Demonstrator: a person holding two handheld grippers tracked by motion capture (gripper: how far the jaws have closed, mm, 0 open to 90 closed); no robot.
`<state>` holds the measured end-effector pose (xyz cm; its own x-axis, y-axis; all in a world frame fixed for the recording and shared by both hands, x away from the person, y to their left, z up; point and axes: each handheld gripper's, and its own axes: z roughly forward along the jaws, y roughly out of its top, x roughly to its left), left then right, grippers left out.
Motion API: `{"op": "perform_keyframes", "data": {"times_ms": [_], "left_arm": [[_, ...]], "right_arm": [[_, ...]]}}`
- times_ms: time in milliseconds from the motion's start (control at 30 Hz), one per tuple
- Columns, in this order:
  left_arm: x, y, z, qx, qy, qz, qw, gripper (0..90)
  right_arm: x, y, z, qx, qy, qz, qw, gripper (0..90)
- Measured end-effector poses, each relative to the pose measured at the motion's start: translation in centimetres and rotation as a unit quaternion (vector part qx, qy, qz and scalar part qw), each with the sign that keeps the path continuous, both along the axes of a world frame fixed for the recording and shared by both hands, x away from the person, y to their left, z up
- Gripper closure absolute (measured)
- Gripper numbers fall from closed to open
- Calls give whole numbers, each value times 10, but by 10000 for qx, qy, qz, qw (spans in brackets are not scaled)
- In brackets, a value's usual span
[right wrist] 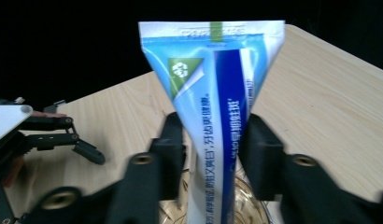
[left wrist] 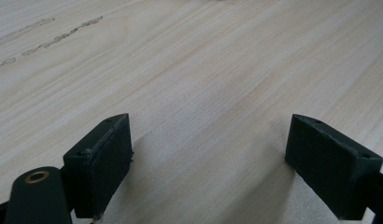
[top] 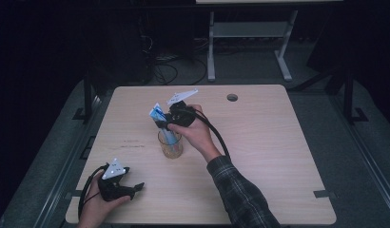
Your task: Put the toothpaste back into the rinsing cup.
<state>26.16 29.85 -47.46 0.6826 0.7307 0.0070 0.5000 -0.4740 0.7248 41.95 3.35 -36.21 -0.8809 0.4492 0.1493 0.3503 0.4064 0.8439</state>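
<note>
A: High view: table (top: 278,156), glass cup (top: 170,145) near the middle, toothpaste tube (top: 158,114) standing tilted in it.

B: Right gripper (right wrist: 213,140)?

A: Jaws on either side of the tube; contact unclear.

B: Left gripper (left wrist: 210,163)?

A: Jaws wide apart, nothing between, low over the near-left tabletop.

Light wood-grain table (top: 278,156) w/ a round cable hole (top: 232,97) near its far edge (right of centre). Faint scuff marks (top: 132,144) on the left part of the top. Behind: white desk frame (top: 250,33), tangled cables (top: 171,66) on dark floor.
</note>
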Motion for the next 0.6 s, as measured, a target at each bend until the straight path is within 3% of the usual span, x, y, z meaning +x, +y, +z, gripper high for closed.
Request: {"op": "perform_keyframes", "data": {"times_ms": [67, 233, 600], "left_arm": [[0, 0, 0, 0, 0, 1, 10000, 137], [0, 0, 0, -5, -1, 4, 10000, 137], [0, 0, 0, 2, 6, 9, 10000, 137]], "right_arm": [[-1, 0, 0, -114, 12, -70, 9999, 486], [-2, -8, 1, -8, -23, -154, 9999, 372], [-10, -52, 11, 62, -102, -337, 9994, 278]]}}
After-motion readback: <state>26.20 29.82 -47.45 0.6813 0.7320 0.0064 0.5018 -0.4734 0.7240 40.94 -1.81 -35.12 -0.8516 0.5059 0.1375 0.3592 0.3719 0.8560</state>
